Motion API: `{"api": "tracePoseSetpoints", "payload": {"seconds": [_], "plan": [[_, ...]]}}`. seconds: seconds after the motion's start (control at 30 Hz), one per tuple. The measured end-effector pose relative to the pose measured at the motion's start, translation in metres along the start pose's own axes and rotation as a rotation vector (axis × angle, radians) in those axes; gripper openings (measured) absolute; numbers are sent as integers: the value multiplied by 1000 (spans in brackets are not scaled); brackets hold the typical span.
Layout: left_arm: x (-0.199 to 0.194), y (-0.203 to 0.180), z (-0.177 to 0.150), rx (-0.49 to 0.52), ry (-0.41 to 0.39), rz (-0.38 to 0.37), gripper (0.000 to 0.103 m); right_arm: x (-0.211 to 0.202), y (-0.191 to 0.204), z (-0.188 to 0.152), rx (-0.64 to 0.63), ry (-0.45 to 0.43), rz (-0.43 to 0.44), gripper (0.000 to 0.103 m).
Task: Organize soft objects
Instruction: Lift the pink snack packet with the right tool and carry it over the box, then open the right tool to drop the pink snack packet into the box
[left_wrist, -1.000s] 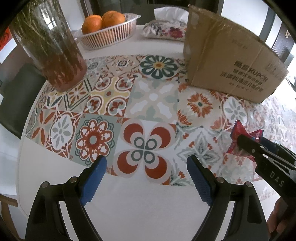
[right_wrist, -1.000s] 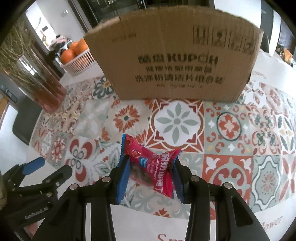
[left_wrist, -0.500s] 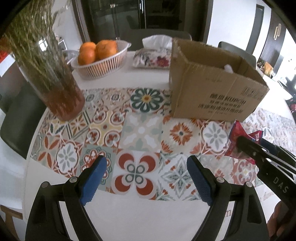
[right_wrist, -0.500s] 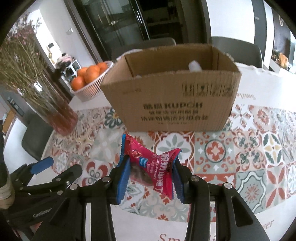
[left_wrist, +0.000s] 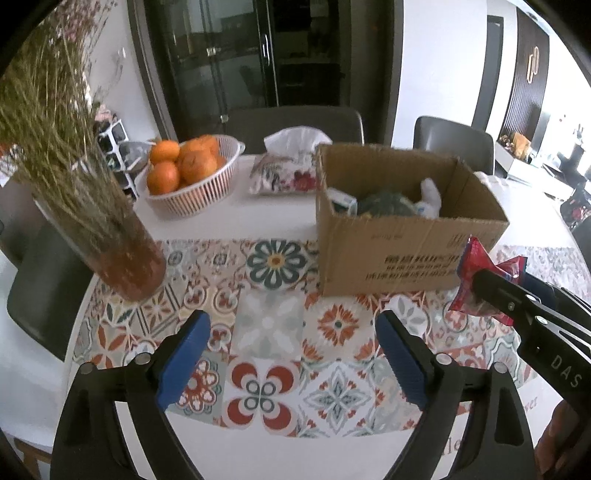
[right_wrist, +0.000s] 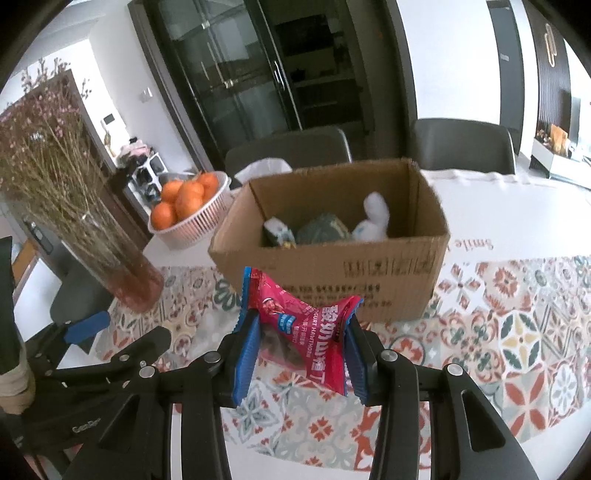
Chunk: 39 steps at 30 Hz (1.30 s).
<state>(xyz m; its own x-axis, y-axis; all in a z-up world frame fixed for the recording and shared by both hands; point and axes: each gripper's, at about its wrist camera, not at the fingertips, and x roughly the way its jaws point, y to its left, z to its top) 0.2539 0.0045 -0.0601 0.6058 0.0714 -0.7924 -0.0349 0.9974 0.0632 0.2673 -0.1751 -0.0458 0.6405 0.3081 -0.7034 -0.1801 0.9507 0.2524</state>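
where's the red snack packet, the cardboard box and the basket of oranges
red snack packet (right_wrist: 295, 325): right wrist view, on its printed front between the blue pads.
cardboard box (right_wrist: 332, 273): right wrist view, on its near outer wall.
basket of oranges (left_wrist: 192, 199): left wrist view, on the white ribbed side wall.

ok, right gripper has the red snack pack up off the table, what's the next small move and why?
Probably carry the red snack pack forward over the open cardboard box before releasing. The right gripper is shut on it, short of the box's near wall and about level with the rim. The box already holds soft items, and the left gripper is open and empty, so nothing else needs handling first.
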Motion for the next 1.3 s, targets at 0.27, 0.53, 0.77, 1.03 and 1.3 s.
{"api": "tracePoseSetpoints", "payload": {"seconds": [0.27, 0.53, 0.77, 1.03, 1.3], "plan": [[-9, -9, 26, 17, -59, 7, 97, -7, -7, 22, -4, -52, 2, 44], [-9, -17, 52, 18, -101, 12, 98, -2, -15, 51, -19, -89, 1, 44], [-2, -21, 72, 9, -125, 25, 99, 13, -22, 71, -40, -93, -6, 44], [20, -27, 84, -2, -110, 38, 99, 41, -34, 89, -57, -64, -34, 44], [38, -34, 88, -1, -90, 53, 99, 67, -49, 92, -49, -16, -47, 47]]}}
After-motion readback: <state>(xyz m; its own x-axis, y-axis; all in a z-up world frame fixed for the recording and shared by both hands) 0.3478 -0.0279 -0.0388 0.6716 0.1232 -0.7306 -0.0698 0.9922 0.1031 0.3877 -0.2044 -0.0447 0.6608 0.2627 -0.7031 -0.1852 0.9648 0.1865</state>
